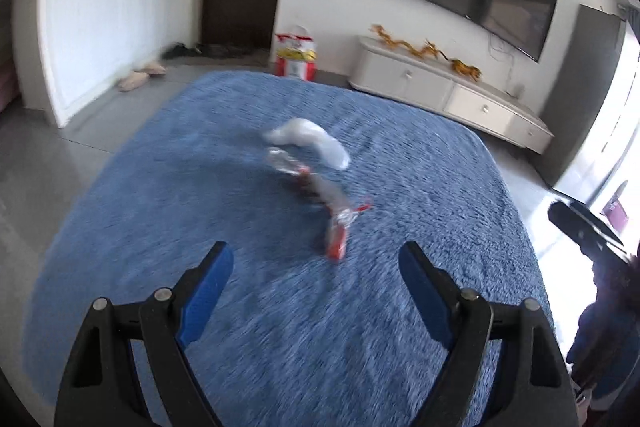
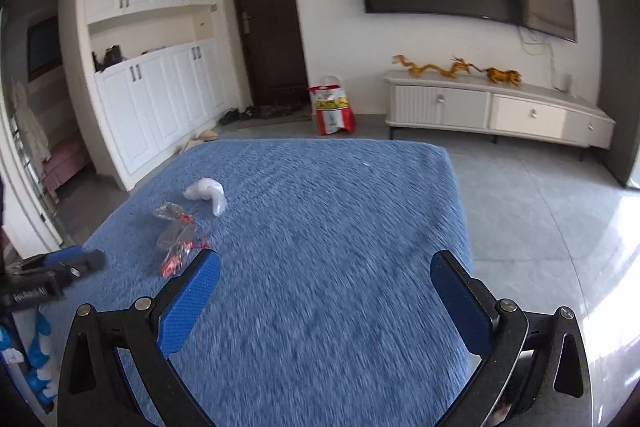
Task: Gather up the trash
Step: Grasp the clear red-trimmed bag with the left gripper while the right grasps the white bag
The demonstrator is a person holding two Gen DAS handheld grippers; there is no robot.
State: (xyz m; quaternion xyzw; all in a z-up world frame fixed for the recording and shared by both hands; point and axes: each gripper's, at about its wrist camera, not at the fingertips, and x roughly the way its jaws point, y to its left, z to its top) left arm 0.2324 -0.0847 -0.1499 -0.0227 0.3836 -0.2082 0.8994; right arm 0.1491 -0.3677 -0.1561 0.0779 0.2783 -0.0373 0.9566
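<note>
Crinkled clear-and-red wrappers (image 1: 320, 199) beside a white wad (image 1: 308, 141) on blue plush (image 1: 160, 207), both tools (image 1: 316, 263) (image 2: 326, 267) spread apart, empty.

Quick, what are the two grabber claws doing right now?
Left gripper: open, holding nothing.
Right gripper: open, holding nothing.

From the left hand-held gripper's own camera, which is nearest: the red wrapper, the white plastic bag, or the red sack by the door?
1. Red wrapper, just ahead on the blue rug.
2. White plastic bag, mid-rug.
3. Red sack, beyond the rug.
</note>
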